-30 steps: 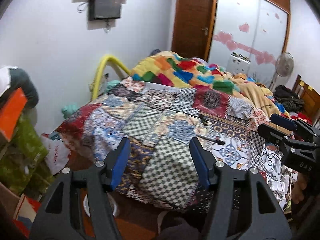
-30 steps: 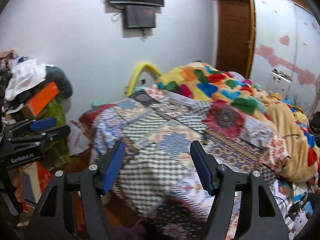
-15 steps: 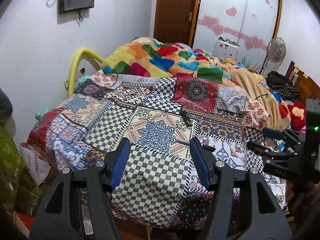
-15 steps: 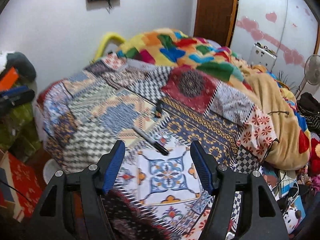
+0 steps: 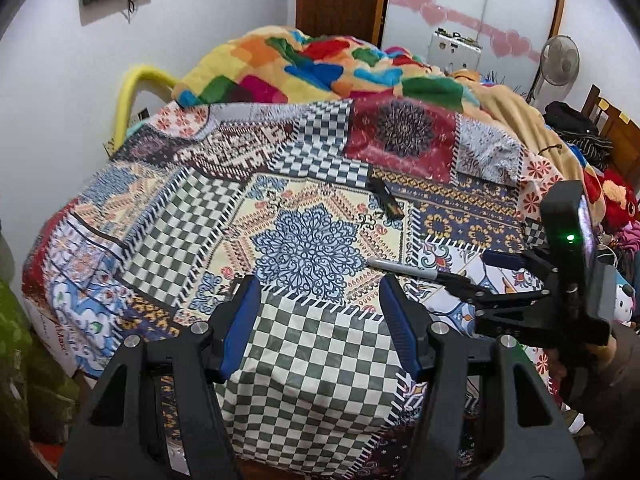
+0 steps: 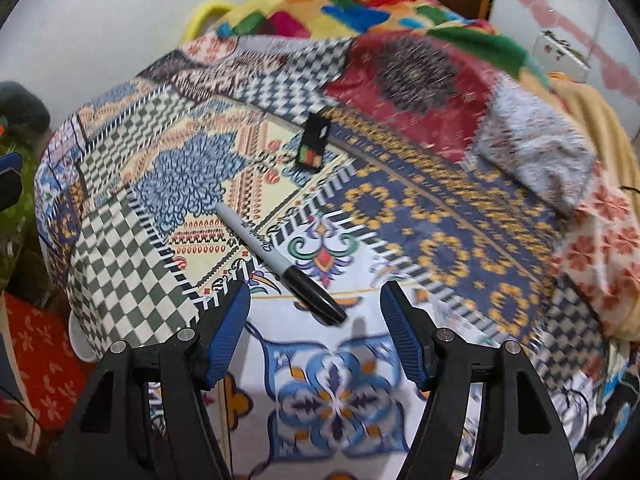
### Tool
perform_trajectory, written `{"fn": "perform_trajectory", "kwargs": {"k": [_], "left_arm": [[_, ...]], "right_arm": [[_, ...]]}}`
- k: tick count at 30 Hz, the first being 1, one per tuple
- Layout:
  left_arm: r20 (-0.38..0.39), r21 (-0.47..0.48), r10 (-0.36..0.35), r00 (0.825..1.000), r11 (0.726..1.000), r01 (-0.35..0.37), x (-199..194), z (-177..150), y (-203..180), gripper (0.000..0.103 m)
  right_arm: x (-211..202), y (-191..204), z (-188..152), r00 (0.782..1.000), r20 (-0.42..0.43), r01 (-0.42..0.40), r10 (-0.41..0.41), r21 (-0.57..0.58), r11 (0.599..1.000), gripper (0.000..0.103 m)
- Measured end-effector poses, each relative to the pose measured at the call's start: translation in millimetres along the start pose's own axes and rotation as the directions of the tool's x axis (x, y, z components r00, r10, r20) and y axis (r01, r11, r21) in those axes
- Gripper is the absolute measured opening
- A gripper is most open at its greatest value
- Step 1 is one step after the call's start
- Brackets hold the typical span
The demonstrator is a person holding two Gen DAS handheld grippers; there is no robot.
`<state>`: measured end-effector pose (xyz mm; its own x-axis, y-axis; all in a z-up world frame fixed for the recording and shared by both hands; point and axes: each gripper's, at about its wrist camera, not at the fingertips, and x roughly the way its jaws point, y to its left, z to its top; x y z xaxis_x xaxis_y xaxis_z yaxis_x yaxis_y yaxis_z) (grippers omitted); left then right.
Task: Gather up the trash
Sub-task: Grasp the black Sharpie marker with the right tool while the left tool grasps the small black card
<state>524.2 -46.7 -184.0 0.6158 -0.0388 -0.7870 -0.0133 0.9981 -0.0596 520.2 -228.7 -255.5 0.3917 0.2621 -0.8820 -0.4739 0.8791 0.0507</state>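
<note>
A grey marker with a black cap (image 6: 276,260) lies on the patchwork bedspread (image 6: 440,220). Its cap end sits just ahead of my right gripper (image 6: 316,300), which is open, points steeply down and hovers close over the sheet. Farther back lies a small black wrapper with coloured stripes (image 6: 314,146). In the left wrist view my left gripper (image 5: 318,292) is open and empty over the checkered patch near the bed's front edge. There the marker (image 5: 400,268) and the wrapper (image 5: 386,198) lie ahead to the right, and the right gripper (image 5: 472,270) reaches in by the marker's cap.
A heap of bright patchwork blanket (image 5: 320,64) fills the far end of the bed, with a yellow curved tube (image 5: 128,96) beside the wall. A standing fan (image 5: 560,60), a wooden chair and piled clothes and toys (image 5: 612,204) are at the right. A green bag (image 5: 16,340) stands at the left.
Both grippers have come down and forward over the bed. The right one now hangs close above the marker. Neither pair of jaws has changed its width.
</note>
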Motion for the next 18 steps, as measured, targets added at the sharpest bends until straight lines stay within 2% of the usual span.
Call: {"fn": "perform_trajectory", "kwargs": {"k": [2, 3, 4, 7, 8, 10, 12, 18], "left_arm": [[-0.013, -0.01, -0.005, 1.0, 1.0, 0.004, 10, 0, 3, 0.06], [-0.02, -0.018, -0.009, 1.0, 1.0, 0.009, 16, 0, 5, 0.06], [-0.026, -0.024, -0.014, 1.0, 1.0, 0.013, 21, 1, 6, 0.06], [-0.041, -0.033, -0.015, 0.999, 0.999, 0.013, 33, 1, 8, 0.06], [-0.044, -0.033, -0.015, 0.999, 0.999, 0.014, 35, 1, 9, 0.06], [-0.052, -0.033, -0.016, 0.999, 0.999, 0.015, 41, 2, 8, 0.06], [-0.059, -0.033, -0.024, 0.998, 0.999, 0.022, 45, 3, 7, 0.06], [-0.076, -0.057, -0.079, 0.994, 0.996, 0.075, 58, 15, 0, 0.06]], "right_arm": [[8, 2, 2, 1.0, 0.001, 0.004, -0.004, -0.02, 1.0, 0.058], [12, 3, 2, 1.0, -0.001, -0.001, 0.001, -0.031, 1.0, 0.048], [15, 5, 4, 1.0, -0.006, -0.008, 0.007, -0.042, 0.999, 0.044], [26, 9, 6, 1.0, -0.018, -0.019, 0.018, -0.065, 0.998, 0.038], [28, 11, 5, 1.0, -0.018, -0.027, 0.025, -0.077, 0.997, 0.03], [31, 15, 5, 1.0, -0.01, -0.018, 0.017, -0.106, 0.994, 0.026], [30, 19, 3, 1.0, -0.002, -0.015, 0.015, -0.13, 0.991, 0.015], [17, 24, -18, 0.999, 0.011, -0.037, 0.039, -0.128, 0.991, 0.011]]}}
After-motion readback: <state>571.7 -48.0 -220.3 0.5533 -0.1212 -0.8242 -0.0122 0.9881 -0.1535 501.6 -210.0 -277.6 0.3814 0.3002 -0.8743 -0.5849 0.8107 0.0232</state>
